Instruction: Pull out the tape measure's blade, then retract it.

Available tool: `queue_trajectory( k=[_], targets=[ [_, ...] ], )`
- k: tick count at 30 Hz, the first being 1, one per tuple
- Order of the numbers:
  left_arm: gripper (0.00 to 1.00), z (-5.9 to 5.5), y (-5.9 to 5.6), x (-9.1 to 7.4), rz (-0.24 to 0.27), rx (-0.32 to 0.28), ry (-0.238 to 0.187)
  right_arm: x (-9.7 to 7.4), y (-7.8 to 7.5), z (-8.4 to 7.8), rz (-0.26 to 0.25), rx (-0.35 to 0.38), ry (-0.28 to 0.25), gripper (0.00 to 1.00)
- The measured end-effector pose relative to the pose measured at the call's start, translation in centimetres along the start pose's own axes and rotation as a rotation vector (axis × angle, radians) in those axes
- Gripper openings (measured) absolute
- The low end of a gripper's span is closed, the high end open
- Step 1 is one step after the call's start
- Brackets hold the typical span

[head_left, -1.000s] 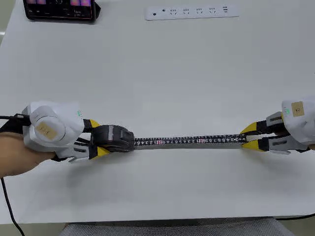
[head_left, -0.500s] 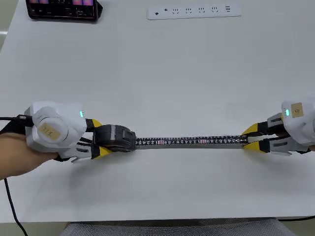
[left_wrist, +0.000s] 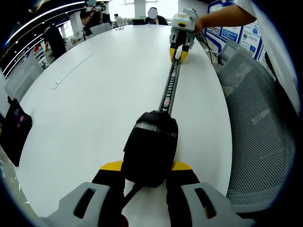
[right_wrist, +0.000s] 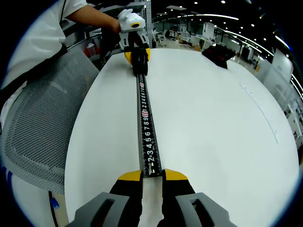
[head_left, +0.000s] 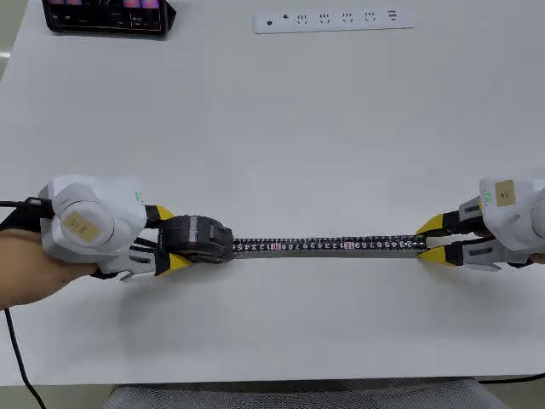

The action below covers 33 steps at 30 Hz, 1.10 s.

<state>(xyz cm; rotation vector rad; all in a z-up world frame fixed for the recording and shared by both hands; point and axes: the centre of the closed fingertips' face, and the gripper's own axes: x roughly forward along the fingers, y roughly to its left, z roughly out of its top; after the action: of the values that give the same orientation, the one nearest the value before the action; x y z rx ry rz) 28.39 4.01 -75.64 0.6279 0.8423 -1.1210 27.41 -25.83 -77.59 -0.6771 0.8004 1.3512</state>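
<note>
Blade scale, right gripper view | white digits 2 to 9 counting away from the jaws | next figure red-boxed, illegible.

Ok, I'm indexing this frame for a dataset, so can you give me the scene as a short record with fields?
surface: white table
left hand: left gripper shut on the dark tape measure case
right hand: right gripper shut on the free end of the blade
blade state: pulled out, running straight between the two grippers, numbers facing up
far edge: white power strip; black device with a lit screen
task stage: blade is out, not yet retracted
</note>
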Motion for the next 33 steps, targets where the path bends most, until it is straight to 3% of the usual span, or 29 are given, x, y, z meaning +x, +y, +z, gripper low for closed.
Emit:
queue_trajectory(
  k=[20, 29, 31, 33],
  targets=[
    [0.36, 0.3, -0.2, -0.1, -0.005, -0.038, -0.024, -0.7, 0.1, 0.3, -0.015, 0.059, -0.023, 0.19],
    [0.45, 0.8, -0.3, -1.2, 0.019, -0.095, -0.059, -1.3, 0.3, 0.8, -0.044, 0.155, -0.073, 0.25],
    [0.45, 0.6, -0.2, -1.4, 0.033, -0.098, -0.060, -1.5, 0.6, 1.6, -0.037, 0.212, -0.113, 0.27],
    [0.46, 0.6, -0.2, -1.6, 0.042, -0.121, -0.072, -1.7, 0.4, 1.7, -0.047, 0.210, -0.112, 0.29]
  ],
)
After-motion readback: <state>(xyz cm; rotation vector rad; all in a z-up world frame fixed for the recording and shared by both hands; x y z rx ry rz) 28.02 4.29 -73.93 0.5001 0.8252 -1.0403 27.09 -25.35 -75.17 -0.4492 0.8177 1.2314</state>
